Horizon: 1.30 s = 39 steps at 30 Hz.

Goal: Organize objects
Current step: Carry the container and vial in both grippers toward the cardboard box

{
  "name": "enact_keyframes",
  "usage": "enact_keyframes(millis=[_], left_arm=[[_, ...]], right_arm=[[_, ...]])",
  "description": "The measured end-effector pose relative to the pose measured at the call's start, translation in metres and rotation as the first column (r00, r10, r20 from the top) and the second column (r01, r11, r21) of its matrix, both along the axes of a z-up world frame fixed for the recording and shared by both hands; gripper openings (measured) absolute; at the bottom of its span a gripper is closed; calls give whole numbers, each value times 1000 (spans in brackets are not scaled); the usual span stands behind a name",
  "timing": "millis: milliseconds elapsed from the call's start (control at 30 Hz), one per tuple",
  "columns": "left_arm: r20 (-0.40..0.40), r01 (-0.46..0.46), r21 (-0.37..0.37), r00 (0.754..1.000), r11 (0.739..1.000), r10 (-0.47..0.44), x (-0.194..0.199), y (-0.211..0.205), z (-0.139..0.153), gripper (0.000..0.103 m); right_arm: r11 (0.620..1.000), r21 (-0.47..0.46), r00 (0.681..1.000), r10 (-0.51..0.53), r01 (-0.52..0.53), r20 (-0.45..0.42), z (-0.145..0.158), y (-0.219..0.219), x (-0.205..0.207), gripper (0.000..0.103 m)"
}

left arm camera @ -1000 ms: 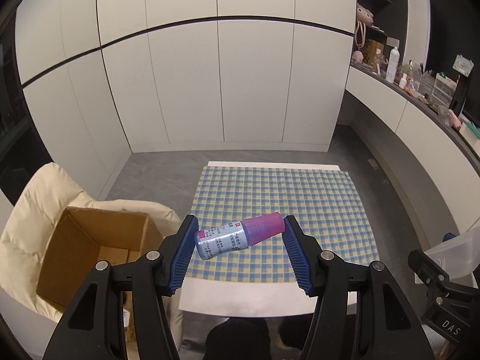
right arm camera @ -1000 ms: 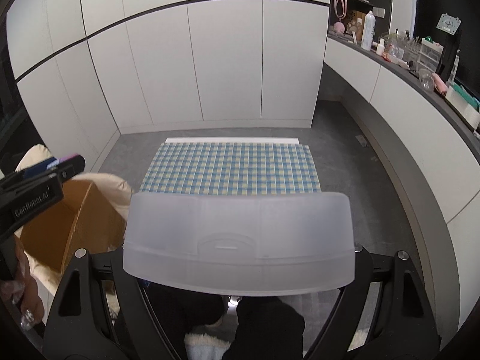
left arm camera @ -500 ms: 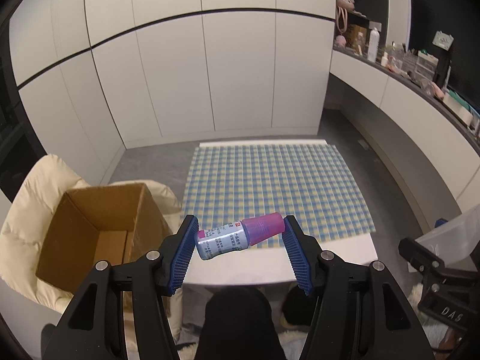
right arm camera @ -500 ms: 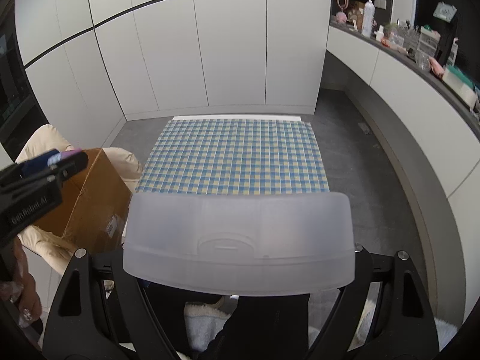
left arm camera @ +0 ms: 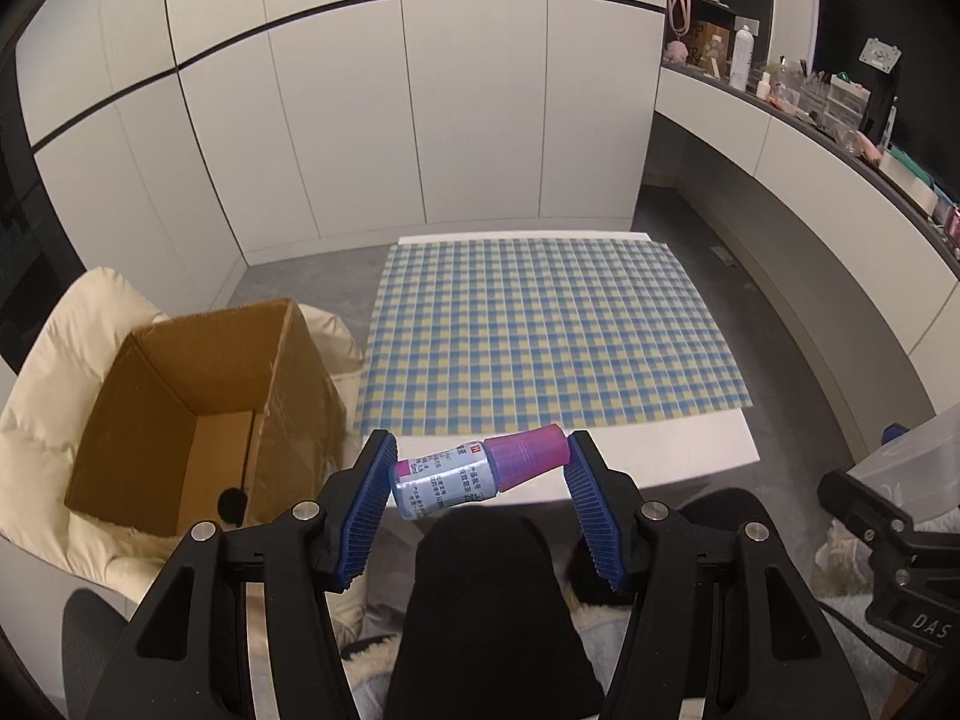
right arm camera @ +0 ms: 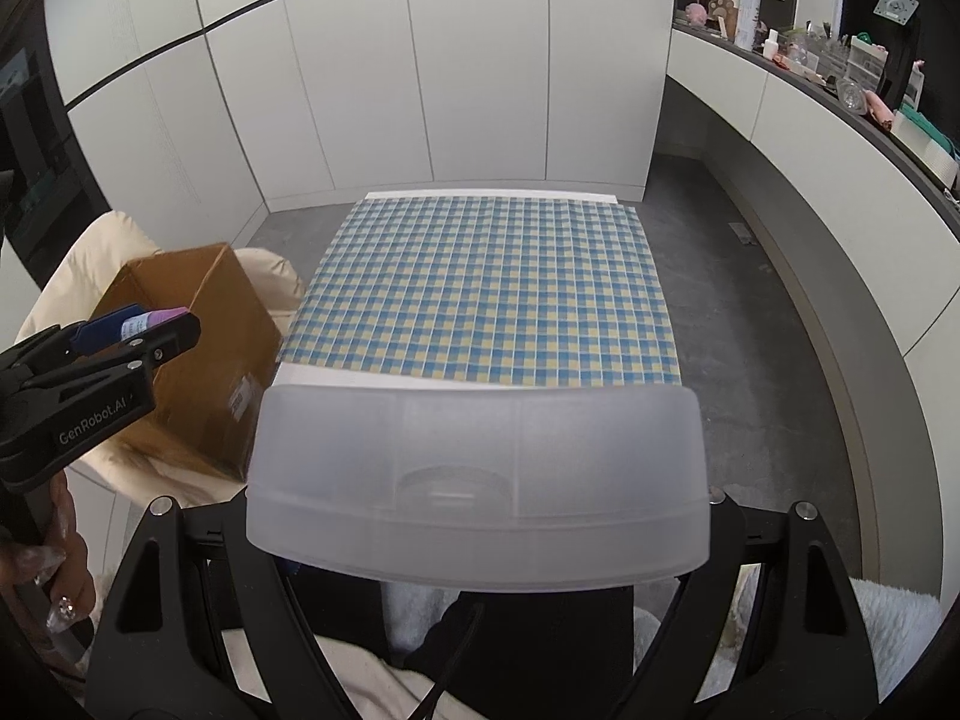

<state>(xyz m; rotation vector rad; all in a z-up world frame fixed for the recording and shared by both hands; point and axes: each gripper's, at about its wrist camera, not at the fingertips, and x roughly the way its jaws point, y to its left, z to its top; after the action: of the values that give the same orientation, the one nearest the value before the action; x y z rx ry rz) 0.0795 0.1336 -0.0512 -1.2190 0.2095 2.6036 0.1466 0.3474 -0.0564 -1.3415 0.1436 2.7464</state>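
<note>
My left gripper [left arm camera: 480, 489] is shut on a small silver bottle [left arm camera: 474, 474] with a pink cap, held crosswise between the blue pads above the table's near edge. In the right wrist view the same left gripper [right arm camera: 141, 327] shows at the left with the bottle's pink cap [right arm camera: 162, 316] poking out. My right gripper [right arm camera: 480, 504] is shut on a frosted translucent plastic box [right arm camera: 477, 468], which spans the jaws and hides the fingertips. A corner of the plastic box [left arm camera: 918, 468] shows at the right of the left wrist view.
A white table carries a blue and yellow checked cloth [left arm camera: 546, 330], also seen as the checked cloth [right arm camera: 486, 294]. An open cardboard box [left arm camera: 198, 402] sits on a cream padded seat [left arm camera: 66, 348] left of the table. A cluttered counter [left arm camera: 810, 102] curves along the right wall. Dark-clad legs are below.
Both grippers have drawn back toward me and sunk a little, so the table sits farther off and more of the cardboard box shows. Both grips are unchanged.
</note>
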Motion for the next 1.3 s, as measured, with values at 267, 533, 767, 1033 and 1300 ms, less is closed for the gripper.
enact_keyframes(millis=[267,533,767,1033,1300], left_arm=[[20,10,1,1000,1000,-10,15,-5,-6,58],[32,6,2,999,1000,-6,13,-6,-10,58],[27,-11,13,1000,1000,11,10,-12,-8,58],[45,-42,12,998,999,42,5,-25,-14,58],[57,-95,8,994,995,95,-1,-50,-20,58]], right_arm=[[1000,-6,999,20,-20,48,-13,-6,22,85],[1000,10,998,19,-20,68,-22,-6,31,85],[1000,27,998,14,-16,56,-19,-7,25,85],[998,51,998,45,-48,51,-18,-22,17,85],[994,50,994,97,-100,58,-23,-44,1,85]])
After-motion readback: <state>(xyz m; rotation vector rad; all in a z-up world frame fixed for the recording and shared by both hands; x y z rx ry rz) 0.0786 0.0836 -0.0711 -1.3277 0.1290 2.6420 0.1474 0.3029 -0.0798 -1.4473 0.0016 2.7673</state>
